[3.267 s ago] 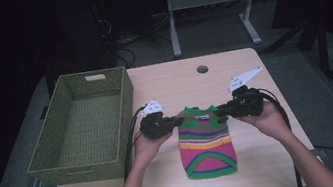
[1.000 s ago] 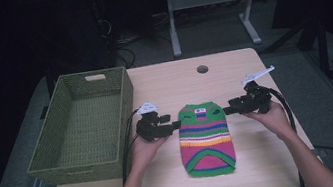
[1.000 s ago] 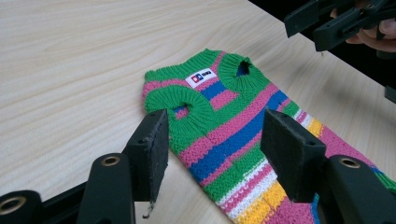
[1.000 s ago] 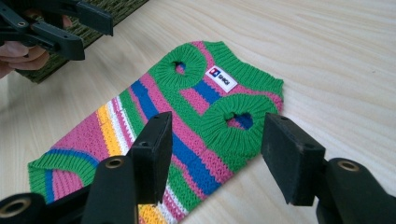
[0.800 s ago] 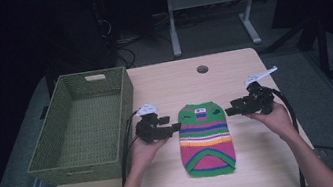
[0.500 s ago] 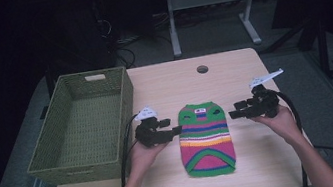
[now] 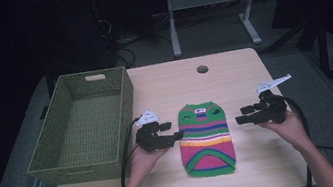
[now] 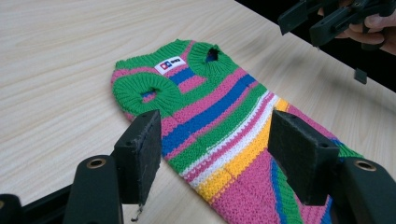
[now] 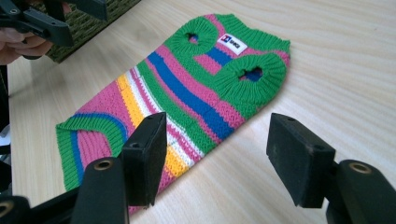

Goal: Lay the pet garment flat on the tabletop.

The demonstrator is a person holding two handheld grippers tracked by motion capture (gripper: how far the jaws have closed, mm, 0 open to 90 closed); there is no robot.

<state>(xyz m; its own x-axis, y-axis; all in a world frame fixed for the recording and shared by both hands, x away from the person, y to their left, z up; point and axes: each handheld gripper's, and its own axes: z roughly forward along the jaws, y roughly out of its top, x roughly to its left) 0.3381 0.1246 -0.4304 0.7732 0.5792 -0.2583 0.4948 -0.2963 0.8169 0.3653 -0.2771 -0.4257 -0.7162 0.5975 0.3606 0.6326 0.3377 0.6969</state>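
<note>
Near edge, high view: two forearms entering from below, one gripper per hand. Left gripper (image 7: pixel 177 136) just beside the left edge of the sweater (image 7: pixel 206 138), jaws pointing at it. Right gripper (image 7: pixel 240 115) set a little apart from the sweater's right edge, above the bare table (image 7: pixel 233 78). Both pairs of jaws parted and holding nothing; both have just been opening, with no fabric pinched between the pads.

Sweater lying flat near the middle of the table, neck end toward the far side, hem toward the person. Stripes of green, pink, blue, white and yellow.

Left gripper view: own jaws wide apart at the bottom, framing the striped middle of the sweater (image 8: pixel 219 121) without pressing on it. White label (image 8: pixel 169 64) legible as a small patch near the collar, and two round openings in the green knit, details too small to read from above. Right gripper (image 8: pixel 310 21) visible at the top right, held in a hand.

Right gripper view: own jaws equally parted, left pad over the sweater (image 9: pixel 187 93) edge, right pad over bare wood. Left gripper (image 9: pixel 65 21) at the top left corner, with green weave behind it.

Farther off, high view: green woven basket (image 7: pixel 57 151) on the table's left side, well apart from the sweater. Round hole (image 7: pixel 202 69) in the tabletop near the far edge.
</note>
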